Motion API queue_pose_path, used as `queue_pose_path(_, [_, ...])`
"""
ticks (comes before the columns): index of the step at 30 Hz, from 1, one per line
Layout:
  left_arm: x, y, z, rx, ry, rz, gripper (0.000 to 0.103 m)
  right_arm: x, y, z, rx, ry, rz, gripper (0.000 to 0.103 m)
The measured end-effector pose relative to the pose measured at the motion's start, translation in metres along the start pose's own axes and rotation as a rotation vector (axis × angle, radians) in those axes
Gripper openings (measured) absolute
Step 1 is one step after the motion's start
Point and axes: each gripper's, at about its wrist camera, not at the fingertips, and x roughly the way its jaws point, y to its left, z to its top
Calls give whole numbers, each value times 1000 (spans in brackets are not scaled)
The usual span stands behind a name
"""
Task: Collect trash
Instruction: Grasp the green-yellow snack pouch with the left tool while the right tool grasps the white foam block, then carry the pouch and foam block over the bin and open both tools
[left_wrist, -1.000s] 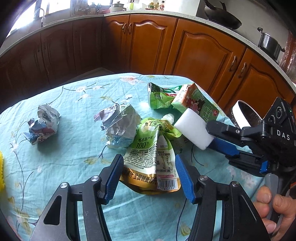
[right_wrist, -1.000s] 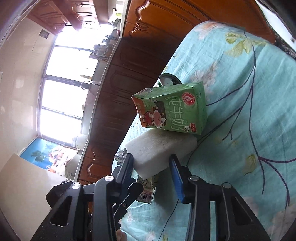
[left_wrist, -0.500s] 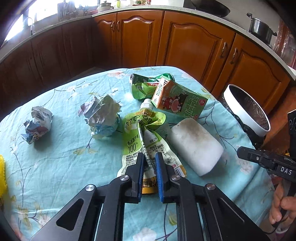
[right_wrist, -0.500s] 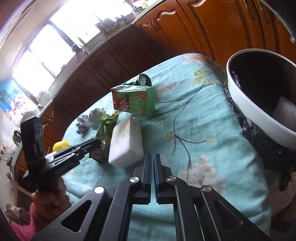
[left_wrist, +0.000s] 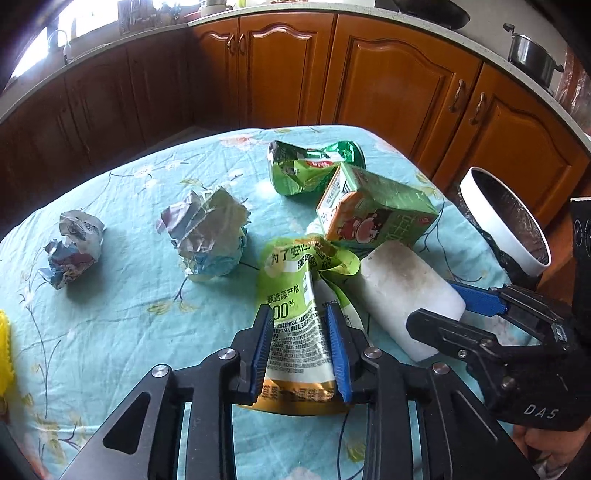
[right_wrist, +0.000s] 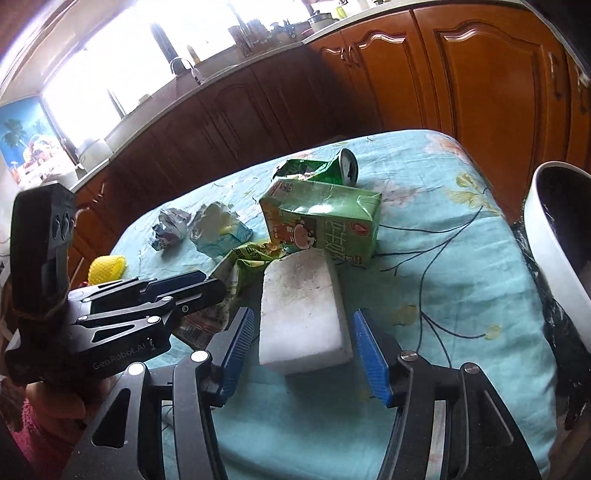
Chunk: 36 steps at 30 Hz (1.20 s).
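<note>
Wooden cabinets (left_wrist: 388, 81) — bright window (right_wrist: 147, 55) behind.

Layout on the table (left_wrist: 110, 332): a foam block (right_wrist: 301, 317) lies between the parted fingers of the right gripper (right_wrist: 303, 354), untouched on either side. Behind it and touching it lies a milk carton (right_wrist: 325, 225) on its side; behind the carton lies a crushed can (right_wrist: 321, 170). Left of the block a flattened drink pouch (left_wrist: 299, 317) lies between the parted fingers of the left gripper (left_wrist: 301, 354). Further left sit a crumpled paper ball (left_wrist: 207, 236) and, well apart, a smaller paper wad (left_wrist: 72, 247). A bin (left_wrist: 506, 225) stands just past the table's right edge.
</note>
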Motion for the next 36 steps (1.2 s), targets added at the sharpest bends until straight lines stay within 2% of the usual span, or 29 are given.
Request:
queue_pose_path(2, [1, 1, 0, -1, -11, -20, 25, 7, 0, -2, -17, 18, -5, 53])
queue_pose_path(4, [-1, 2, 0, -2, -20, -28, 13, 2, -1, -5, -27, 8, -1, 50])
queue_pose_path(8, [-5, 2, -3, -12, -35, -17, 5, -18, -4, -10, -40, -16, -22, 47])
queue_pose_path(18, [-45, -20, -21, -20, -82, -105, 2, -86, -46, -22, 68, -106, 1, 46])
queue_pose_path(26, [-72, -52, -34, 36, -94, -170, 2, -124, -78, -37, 156, -163, -7, 46])
queue_pose_path(36, [-65, -100, -15, 102, -102, -219, 2, -158, -118, -48, 226, -224, -52, 46])
